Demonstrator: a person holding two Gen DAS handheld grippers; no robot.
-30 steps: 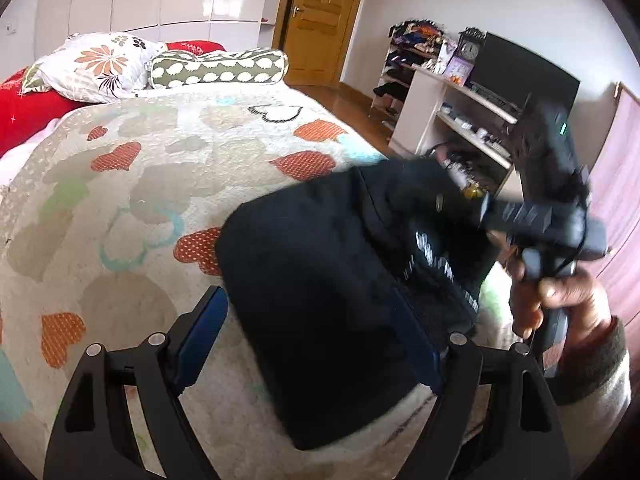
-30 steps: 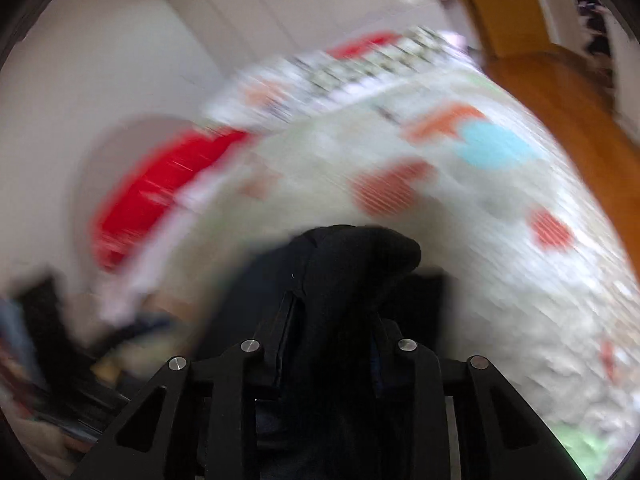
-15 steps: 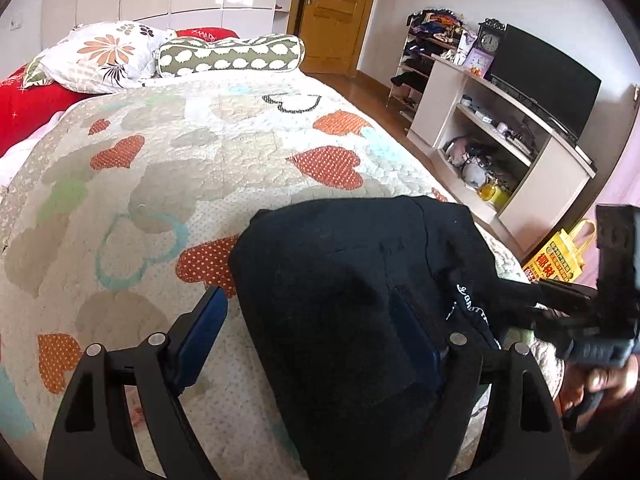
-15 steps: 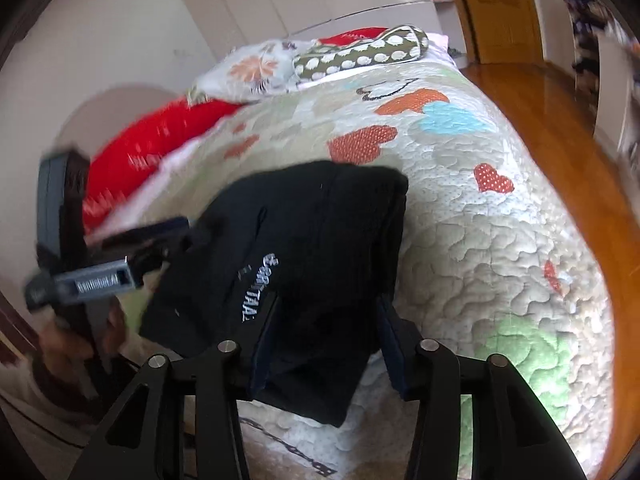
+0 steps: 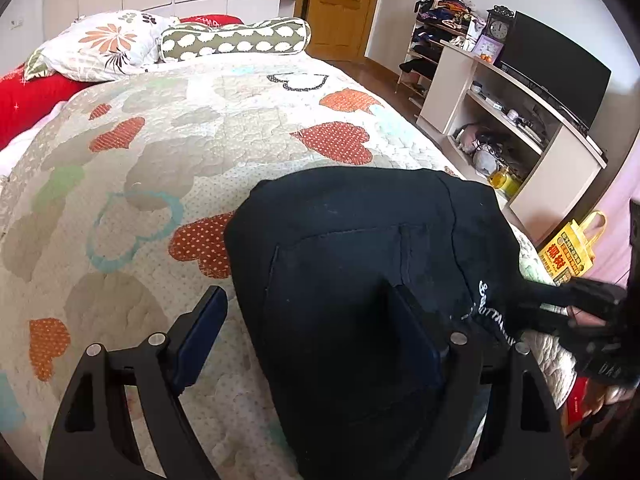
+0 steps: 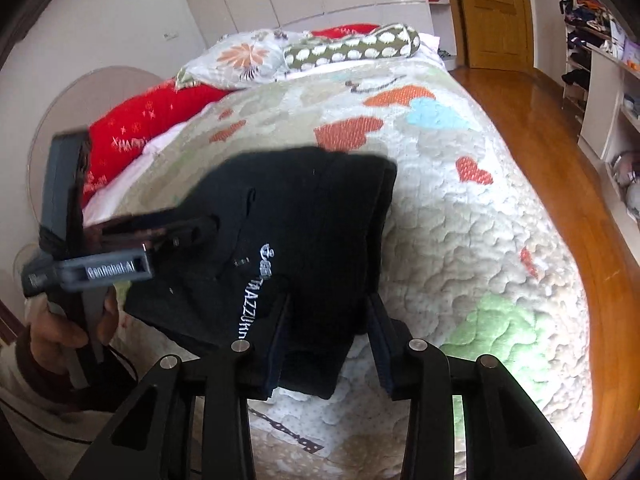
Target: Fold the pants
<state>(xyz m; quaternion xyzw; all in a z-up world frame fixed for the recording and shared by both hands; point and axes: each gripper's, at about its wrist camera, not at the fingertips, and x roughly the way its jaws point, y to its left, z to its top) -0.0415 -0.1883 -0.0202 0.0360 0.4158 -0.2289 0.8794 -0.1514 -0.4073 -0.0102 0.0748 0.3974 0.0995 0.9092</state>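
Pants (image 5: 360, 280) sit low and centre in both views, a compact black bundle near the foot edge of the bed, resting on the heart-patterned quilt (image 5: 200, 128). Folding looks well along to me: the fabric is doubled into a thick stack, layered edges showing at the upper right of the bundle in the right wrist view, a stitched pocket outline on top, white lettering running down one side. What seems left is letting go, maybe a last squaring and smoothing, since the near edge hangs a bit uneven over the quilt. Left gripper (image 5: 308, 332) has its jaws spread wide, one blue pad over bare quilt at lower left, the other over the black cloth, pinching nothing as far as I can see. Right gripper (image 6: 328, 340) straddles the near end of the bundle, fingers apart with fabric lying between them; I read it as released rather than clamped, though the cloth hides the inner faces somewhat. Fabric looks soft, matte, fairly heavy, with faint lint specks. Pillows (image 5: 108, 48) lie at the top left, well apart from the work, and a TV stand (image 5: 520, 128) occupies the right side of the left wrist view.
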